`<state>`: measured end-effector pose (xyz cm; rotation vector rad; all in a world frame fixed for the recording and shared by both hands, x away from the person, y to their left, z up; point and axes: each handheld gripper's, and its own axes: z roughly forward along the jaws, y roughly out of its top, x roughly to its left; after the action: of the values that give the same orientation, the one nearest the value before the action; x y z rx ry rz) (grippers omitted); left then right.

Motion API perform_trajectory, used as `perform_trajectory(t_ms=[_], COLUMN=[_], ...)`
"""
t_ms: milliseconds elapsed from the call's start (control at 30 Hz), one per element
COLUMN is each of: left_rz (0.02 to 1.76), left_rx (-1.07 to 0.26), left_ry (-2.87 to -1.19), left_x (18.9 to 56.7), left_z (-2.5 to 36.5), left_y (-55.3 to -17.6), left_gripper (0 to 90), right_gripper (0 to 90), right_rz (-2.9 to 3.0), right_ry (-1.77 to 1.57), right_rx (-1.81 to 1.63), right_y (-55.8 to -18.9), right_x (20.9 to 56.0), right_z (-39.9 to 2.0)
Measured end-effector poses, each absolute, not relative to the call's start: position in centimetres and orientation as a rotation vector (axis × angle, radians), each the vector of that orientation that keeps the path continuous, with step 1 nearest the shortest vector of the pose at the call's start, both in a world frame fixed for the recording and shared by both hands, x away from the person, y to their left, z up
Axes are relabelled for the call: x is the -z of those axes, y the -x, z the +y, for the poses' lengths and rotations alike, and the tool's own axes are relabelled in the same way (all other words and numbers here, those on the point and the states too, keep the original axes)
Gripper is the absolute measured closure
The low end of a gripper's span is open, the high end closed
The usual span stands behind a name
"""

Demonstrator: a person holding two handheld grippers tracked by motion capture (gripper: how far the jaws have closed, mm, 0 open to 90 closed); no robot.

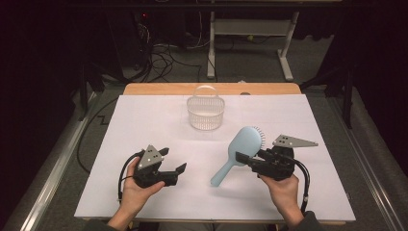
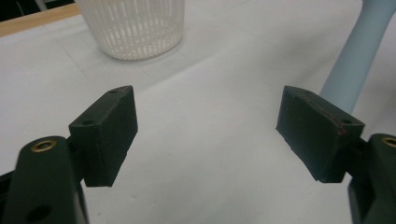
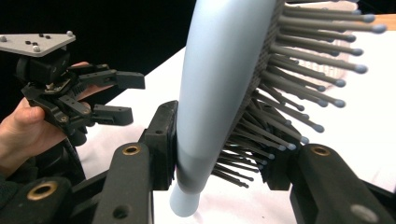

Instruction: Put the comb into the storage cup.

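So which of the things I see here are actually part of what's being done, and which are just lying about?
Part of the job:
- light blue hairbrush, clamped in the right claw
- white slatted basket, standing apart at the far side of the sheet
- left claw, open, nothing in it

Just lying about:
- cables on the floor
- white table frame behind
- white sheet covering the table

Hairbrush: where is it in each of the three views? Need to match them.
High view: hairbrush right of centre, tilted, clamped in the right hand-held gripper.
Left gripper view: its pale blue handle at the top right.
Right gripper view: centre, close up, bristles to the right.
Shared landmark: the white basket.
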<state>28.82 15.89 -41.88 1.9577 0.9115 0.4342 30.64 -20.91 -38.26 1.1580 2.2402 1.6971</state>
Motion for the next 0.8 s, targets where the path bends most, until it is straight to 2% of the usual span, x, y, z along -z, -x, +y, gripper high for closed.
perform_trajectory(t_ms=[800], left_rz=[0.989], left_rx=[-0.559], left_ry=[-1.824], left_x=[42.8], left_z=[20.8], left_y=[-28.0], left_gripper=[21.7], right_gripper=[55.9], right_rz=[2.192], right_ry=[-1.195], right_rx=[-1.663], right_y=[-30.5], right_x=[36.7], right_z=[-23.0])
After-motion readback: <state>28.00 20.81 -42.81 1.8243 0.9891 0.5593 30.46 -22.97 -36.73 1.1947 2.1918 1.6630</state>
